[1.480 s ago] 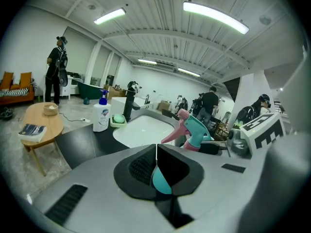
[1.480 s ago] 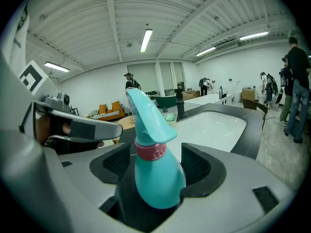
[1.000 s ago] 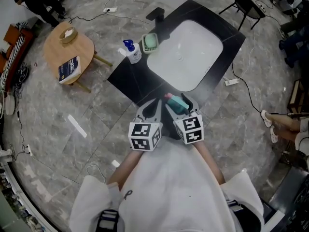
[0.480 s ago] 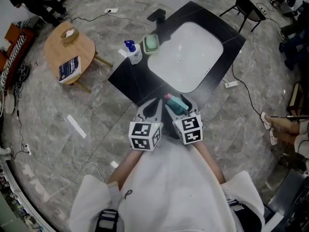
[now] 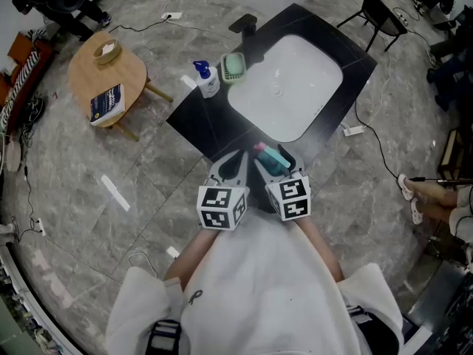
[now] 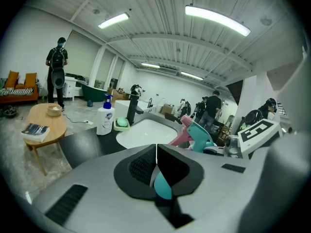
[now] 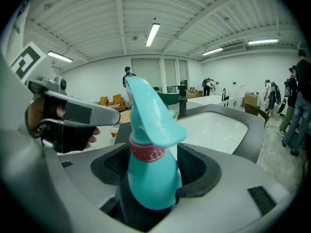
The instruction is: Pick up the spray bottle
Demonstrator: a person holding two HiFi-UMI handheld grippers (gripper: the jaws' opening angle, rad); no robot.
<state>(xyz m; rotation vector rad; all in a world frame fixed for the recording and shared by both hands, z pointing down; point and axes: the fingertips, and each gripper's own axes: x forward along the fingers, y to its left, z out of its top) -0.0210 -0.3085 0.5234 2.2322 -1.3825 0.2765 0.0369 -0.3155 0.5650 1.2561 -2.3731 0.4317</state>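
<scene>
Right tool [image 7: 154,166] has the teal spray bottle [image 7: 147,125] clamped tight; left tool [image 6: 156,165] sits closed on nothing.

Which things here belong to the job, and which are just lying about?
Job: spray bottle, clamped in the right gripper.
Lying about: soap pump bottle, soap dish, sink, book on the round table. Left gripper: shut, empty.

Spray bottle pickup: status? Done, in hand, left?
Done: the right gripper is clamped on the spray bottle. In hand: the bottle is held near the front edge of the counter, short of the sink; the left gripper is shut and empty. Left: lifting it clear, which these views don't settle.
</scene>
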